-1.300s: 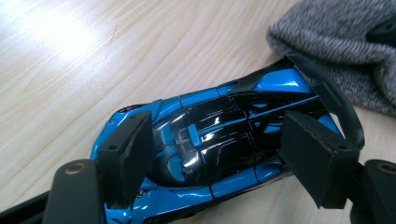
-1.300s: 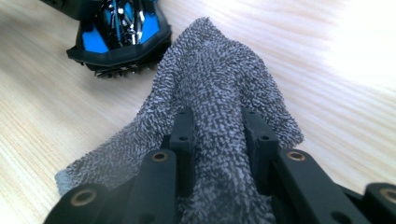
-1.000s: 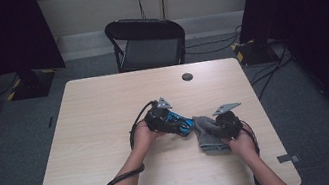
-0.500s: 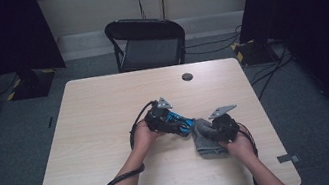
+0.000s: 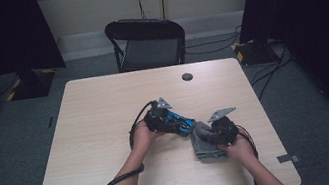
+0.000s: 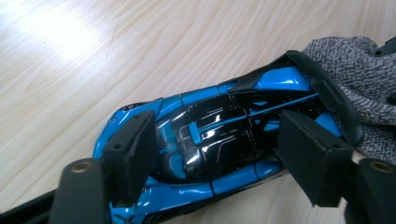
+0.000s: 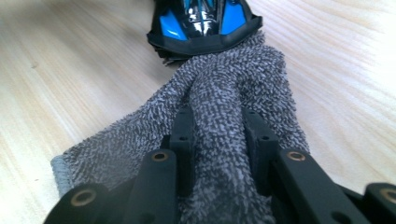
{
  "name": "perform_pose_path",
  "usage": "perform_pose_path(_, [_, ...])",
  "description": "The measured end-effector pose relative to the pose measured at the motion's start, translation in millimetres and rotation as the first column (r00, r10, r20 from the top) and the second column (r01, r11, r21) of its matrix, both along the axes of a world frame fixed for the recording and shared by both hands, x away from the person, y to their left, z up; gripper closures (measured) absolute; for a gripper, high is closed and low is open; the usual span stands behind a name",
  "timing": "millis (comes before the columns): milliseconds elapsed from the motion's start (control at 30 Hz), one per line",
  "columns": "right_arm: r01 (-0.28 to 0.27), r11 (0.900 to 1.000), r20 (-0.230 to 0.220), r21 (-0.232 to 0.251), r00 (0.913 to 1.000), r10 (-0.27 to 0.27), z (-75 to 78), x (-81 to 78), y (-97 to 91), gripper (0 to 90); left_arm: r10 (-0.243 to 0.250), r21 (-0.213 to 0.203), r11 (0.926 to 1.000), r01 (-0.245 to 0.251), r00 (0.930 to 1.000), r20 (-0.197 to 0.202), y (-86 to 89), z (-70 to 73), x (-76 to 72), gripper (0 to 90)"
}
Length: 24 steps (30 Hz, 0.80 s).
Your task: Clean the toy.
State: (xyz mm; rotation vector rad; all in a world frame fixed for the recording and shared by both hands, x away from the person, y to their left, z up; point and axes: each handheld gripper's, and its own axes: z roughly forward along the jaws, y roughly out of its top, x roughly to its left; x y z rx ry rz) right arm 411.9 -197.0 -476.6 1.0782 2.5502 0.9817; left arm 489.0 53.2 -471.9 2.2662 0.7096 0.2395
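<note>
Pale wood desk (image 5: 108, 132). Left tool (image 6: 219, 158) straddles glossy, slippery blue toy car (image 6: 224, 126), contact unclear; right tool (image 7: 219, 140) pinches soft grey cloth (image 7: 233, 93) fold.

My blue and black toy car (image 6: 219, 135) lies on the table, its tail touching the grey cloth (image 7: 224, 116), which lies bunched just right of it and nearer me.
</note>
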Motion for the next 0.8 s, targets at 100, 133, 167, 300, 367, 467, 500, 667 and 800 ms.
perform_pose_path(100, [-0.016,0.9999,-0.004,0.003,0.9999,0.016,0.2,-2.2,2.7,69.5,0.029,-0.019,0.9994,-0.030,0.9994,-0.020,5.4,-1.8,1.3,32.1])
perform_pose_path(133, [-0.020,0.9998,-0.003,0.002,0.9998,0.020,0.4,-3.1,3.8,69.5,0.031,-0.017,0.9994,-0.031,0.9992,-0.025,7.3,-2.5,1.6,32.0])
perform_pose_path(167, [-0.026,0.9997,-0.008,0.001,0.9996,0.026,0.9,-4.6,5.4,69.5,0.026,0.007,0.9996,-0.026,0.9995,-0.020,8.5,-3.2,1.1,30.8])
perform_pose_path(300, [-0.033,0.9995,-0.012,0.006,0.9994,0.033,0.9,-5.9,7.5,69.5,0.015,0.013,0.9998,-0.015,0.9999,-0.003,9.8,-3.9,-0.9,33.2])
perform_pose_path(367, [-0.041,0.9992,-0.011,0.001,0.9991,0.041,1.3,-7.3,9.6,69.5,0.016,0.014,0.9998,-0.016,0.9999,-0.006,9.4,-3.7,-0.7,33.0])
perform_pose_path(467, [-0.049,0.9988,-0.016,0.003,0.9987,0.049,1.5,-9.0,11.4,69.5,0.014,0.016,0.9998,-0.014,0.9999,-0.006,9.8,-3.6,-0.3,33.0])
perform_pose_path(500, [-0.055,0.9985,-0.018,0.005,0.9983,0.055,1.5,-9.7,12.3,69.5,0.014,0.018,0.9997,-0.014,0.9999,-0.009,9.8,-3.3,-0.3,33.0])
perform_pose_path(667, [-0.088,0.9961,-0.023,0.002,0.9959,0.088,2.3,-14.0,19.5,69.6,0.011,0.024,0.9997,-0.010,0.9999,-0.012,9.7,-2.8,0.4,33.0])
perform_pose_path(800, [-0.119,0.9928,-0.023,0.000,0.9926,0.119,2.6,-17.6,26.9,69.6,0.010,0.025,0.9997,-0.009,0.9999,-0.012,9.8,-2.8,0.4,33.0])
